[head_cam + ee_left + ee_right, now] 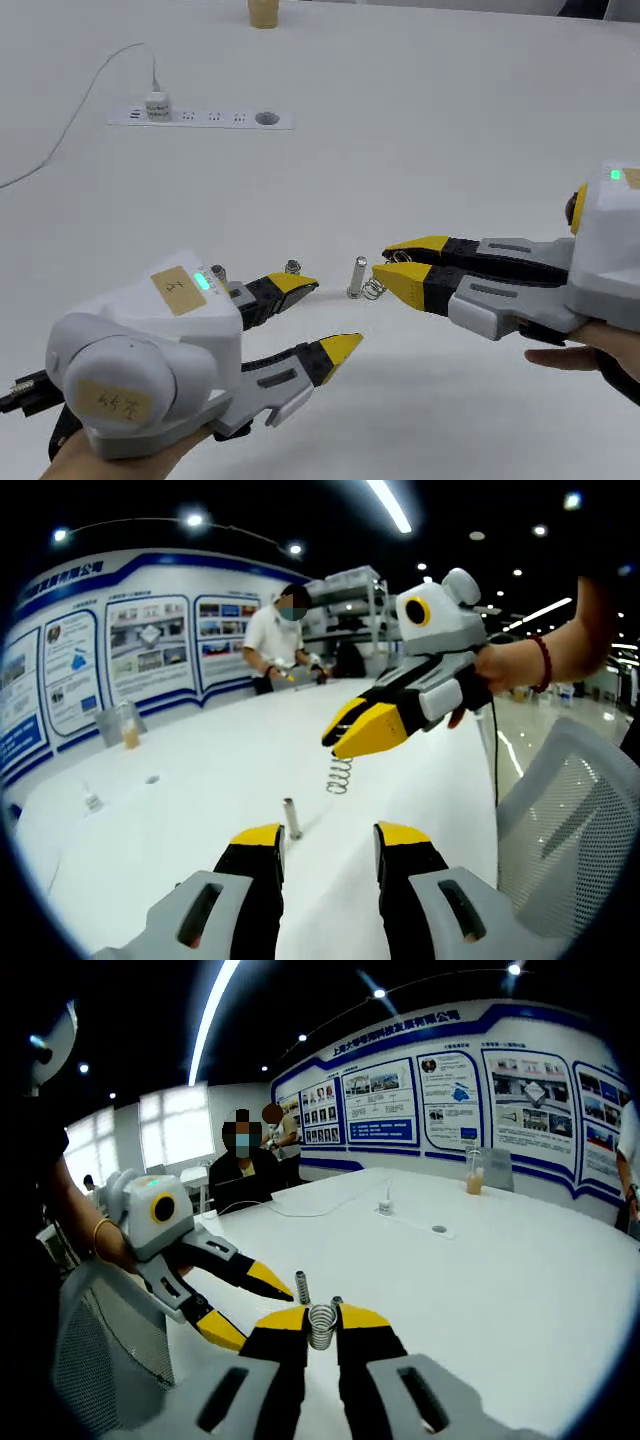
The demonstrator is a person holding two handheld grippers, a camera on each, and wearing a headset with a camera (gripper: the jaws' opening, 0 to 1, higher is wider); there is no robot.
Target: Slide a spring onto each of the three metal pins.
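Left gripper (338, 313): held low over the white table (450, 120), its yellow-tipped jaws spread apart with nothing between them.
Right gripper (380, 259): facing the left gripper tip to tip, jaws pinched together on one end of a spring.
Spring (374, 289): hangs down from the right gripper's tips. In the right gripper view its coils sit squarely between the two yellow pads.
Bare pin (358, 277): stands upright on the table just off the right gripper's tips and straight ahead of the left gripper's open jaws. The hanging spring is right beside it; whether they touch cannot be told.
Second pin (293, 267): upright just past the tip of the left gripper's farther jaw, and it seems to have coils around it.
Third pin (218, 273): partly hidden behind the left gripper's body, too small to tell whether it carries a spring.
Power strip (200, 118): lies well beyond both grippers, with a white plug (157, 105) in one socket and a cable trailing away.
Cup (474, 1172): farthest from the grippers, clear, standing upright, with amber liquid (131, 738) in its lower part.
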